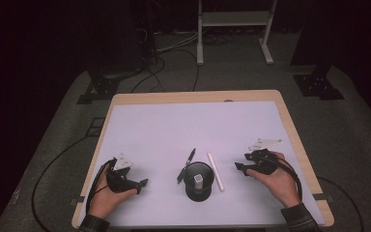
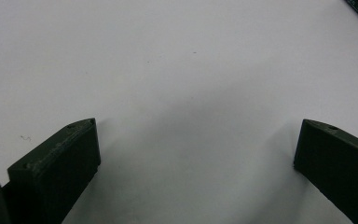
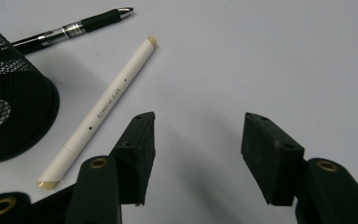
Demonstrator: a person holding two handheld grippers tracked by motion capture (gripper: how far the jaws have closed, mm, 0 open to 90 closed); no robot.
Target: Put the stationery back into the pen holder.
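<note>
White table (image 1: 149, 125): I see it bare apart from a small cluster near my edge, within easy reach of either hand.
Mesh cup (image 1: 198, 181): upright between my hands, likely the holder.
Left gripper (image 1: 136, 184): resting on the surface left of the cup, jaws spread, empty.
Right gripper (image 1: 240, 167): jaws apart, empty, just right of the white pen.
White pen (image 3: 102, 109): lying flat beside the cup.
Black pen (image 3: 70, 30): flat, beyond it.

Table top (image 1: 183, 130) pale lavender-white w/ light wood edge. Cup (image 1: 198, 180) black wire mesh, diamond grid pattern; small white-grey thing inside. At its 10 o'clock, pen (image 3: 72, 29) black w/ silver band. At 3 o'clock, stick pen (image 3: 103, 108) white, cream ends, small grey print. Both grippers black; sleeve cuffs (image 1: 297, 216) dark plaid.
</note>
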